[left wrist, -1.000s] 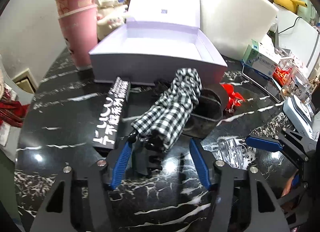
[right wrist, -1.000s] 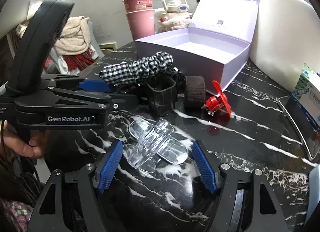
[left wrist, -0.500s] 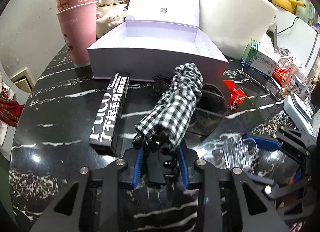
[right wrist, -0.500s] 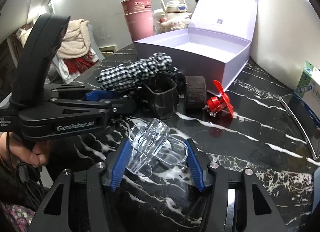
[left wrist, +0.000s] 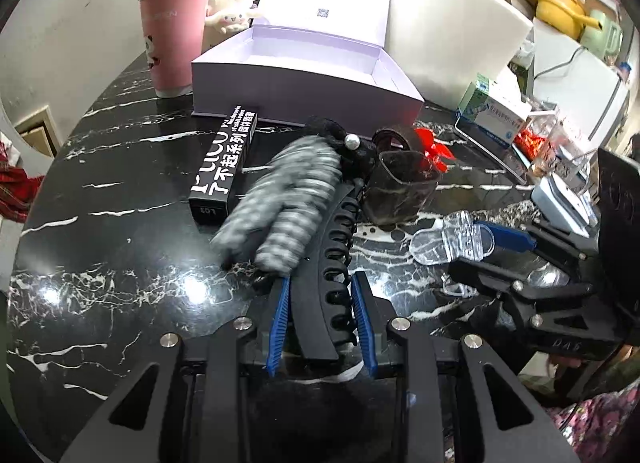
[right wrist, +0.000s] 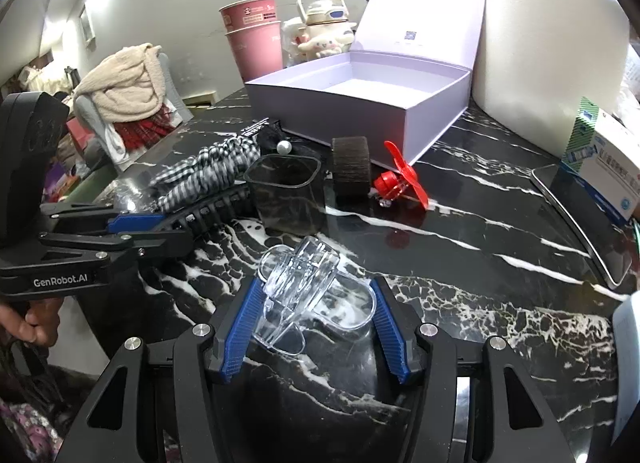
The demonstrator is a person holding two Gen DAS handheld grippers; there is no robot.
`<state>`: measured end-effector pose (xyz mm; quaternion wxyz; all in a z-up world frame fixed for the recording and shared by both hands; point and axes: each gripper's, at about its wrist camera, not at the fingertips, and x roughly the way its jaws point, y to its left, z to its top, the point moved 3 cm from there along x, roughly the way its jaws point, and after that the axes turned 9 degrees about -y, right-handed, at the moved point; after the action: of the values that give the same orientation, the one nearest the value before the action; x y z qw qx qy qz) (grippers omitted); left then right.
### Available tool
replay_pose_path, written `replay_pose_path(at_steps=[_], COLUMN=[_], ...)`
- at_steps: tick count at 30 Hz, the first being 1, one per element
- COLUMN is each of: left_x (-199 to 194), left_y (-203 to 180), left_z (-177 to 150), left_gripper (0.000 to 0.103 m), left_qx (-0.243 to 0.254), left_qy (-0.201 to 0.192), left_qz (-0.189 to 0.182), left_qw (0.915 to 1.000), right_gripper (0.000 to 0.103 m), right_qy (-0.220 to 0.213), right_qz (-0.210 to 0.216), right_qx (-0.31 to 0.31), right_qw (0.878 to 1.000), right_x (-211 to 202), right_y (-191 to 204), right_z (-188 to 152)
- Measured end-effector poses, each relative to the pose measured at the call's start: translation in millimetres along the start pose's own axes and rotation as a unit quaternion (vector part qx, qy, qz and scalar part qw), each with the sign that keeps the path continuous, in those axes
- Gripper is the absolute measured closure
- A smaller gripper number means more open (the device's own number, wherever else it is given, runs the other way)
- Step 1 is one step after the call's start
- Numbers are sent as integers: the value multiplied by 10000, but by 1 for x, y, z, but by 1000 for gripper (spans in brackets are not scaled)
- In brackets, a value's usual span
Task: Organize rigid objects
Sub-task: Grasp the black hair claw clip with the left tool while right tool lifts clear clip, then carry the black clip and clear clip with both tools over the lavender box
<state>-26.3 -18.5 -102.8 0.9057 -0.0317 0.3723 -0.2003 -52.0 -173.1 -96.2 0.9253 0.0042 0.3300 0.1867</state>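
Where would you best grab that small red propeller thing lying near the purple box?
Probably by its round red hub, not the thin blades. The red propeller toy lies on the marble table with its blades fanned out toward the purple box. Come from above, from the open side nearest the camera, since the brown roll crowds its left.

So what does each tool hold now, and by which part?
Left tool: the black hair clip, gripped at its near end. Right tool: the clear plastic clip, gripped across its sides.
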Motion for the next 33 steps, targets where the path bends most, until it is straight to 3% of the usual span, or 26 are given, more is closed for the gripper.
replay_pose_path(at_steps=[4,12,14,16,17,18,19,22,26,31,33], left_x=[8,27,30,33,34,35,37,41,46,47,46], left_y=[-3,-25,-29,-30,-31,-32,-33,-33,-33,-36,-35], left_z=[6,14,15,17,17,18,19,21,24,27,28], left_gripper=[73,72,67,57,55,49,46,46,48,73,73], left_qx=[-2,738,910,898,903,915,929,922,952,990,935], left_qy=[-18,60,66,94,109,121,137,75,91,94,141], left_qz=[64,395,430,359,348,339,327,287,360,282,210], left_qw=[10000,9965,9949,9953,9953,9952,9950,9953,9948,9946,9953], right_gripper=[38,33,33,35,38,48,48,48,48,48,48], right_qy=[7,6,9,13,6,6,23,53,69,70,69], right_qz=[16,-61,-67,-61,-53,-78,-88,-46,-35,-51,-56], right_qx=[-80,-289,-332,-326,-299,-306,-303,-335,-248,27,127], right_qw=[10000,9996,9994,9994,9995,9995,9995,9994,9997,10000,9999], right_x=[2,7,8,8,8,8,8,9,10,10,9], right_y=[5,10,11,11,9,9,7,6,1,-11,-15], right_z=[-1,0,0,0,1,1,2,3,4,7,8])
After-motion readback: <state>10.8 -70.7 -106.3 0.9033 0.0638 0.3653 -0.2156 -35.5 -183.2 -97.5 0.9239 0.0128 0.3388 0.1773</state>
